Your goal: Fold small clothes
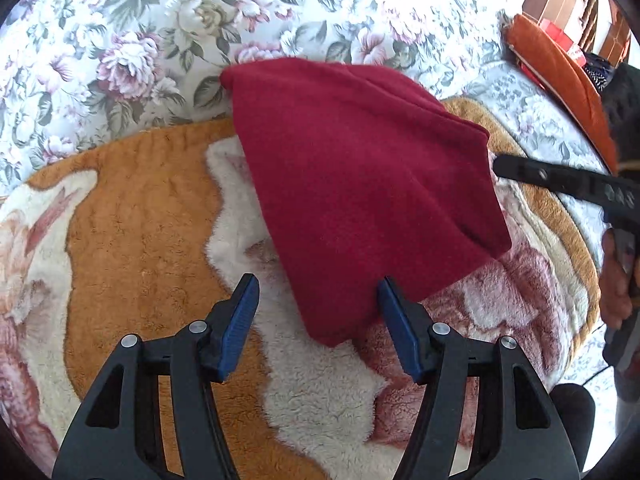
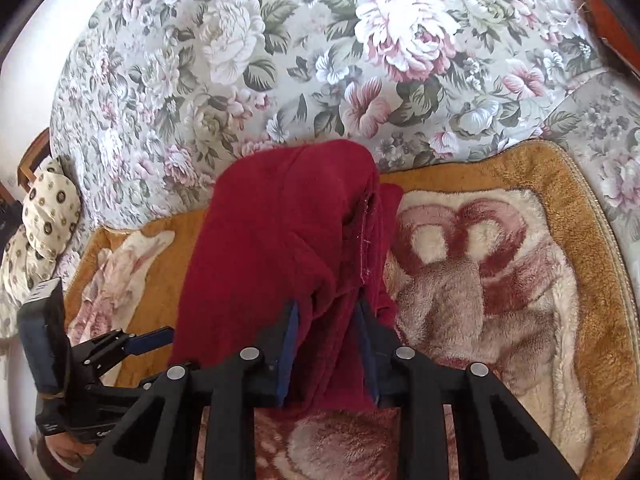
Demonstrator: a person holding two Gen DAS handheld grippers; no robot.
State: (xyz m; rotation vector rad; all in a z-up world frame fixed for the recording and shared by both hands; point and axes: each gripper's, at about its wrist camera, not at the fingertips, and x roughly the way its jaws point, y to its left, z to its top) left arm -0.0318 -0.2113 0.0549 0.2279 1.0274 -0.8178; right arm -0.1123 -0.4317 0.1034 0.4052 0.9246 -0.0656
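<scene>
Red garment point(image 2: 280, 248) lies folded on plush rug point(image 2: 500, 264), far end reaching floral cushion point(image 2: 280, 60).

Right gripper point(image 2: 326, 344) pinches thick folded edge nearest rug's front; cloth bunched between blue pads.

Left gripper point(image 1: 318, 320) spread, empty, corner of garment between tips, untouched.

Step, by judgement: mid-fold. Next: left pinches free corner, both carry edge across garment, lay flat.
</scene>
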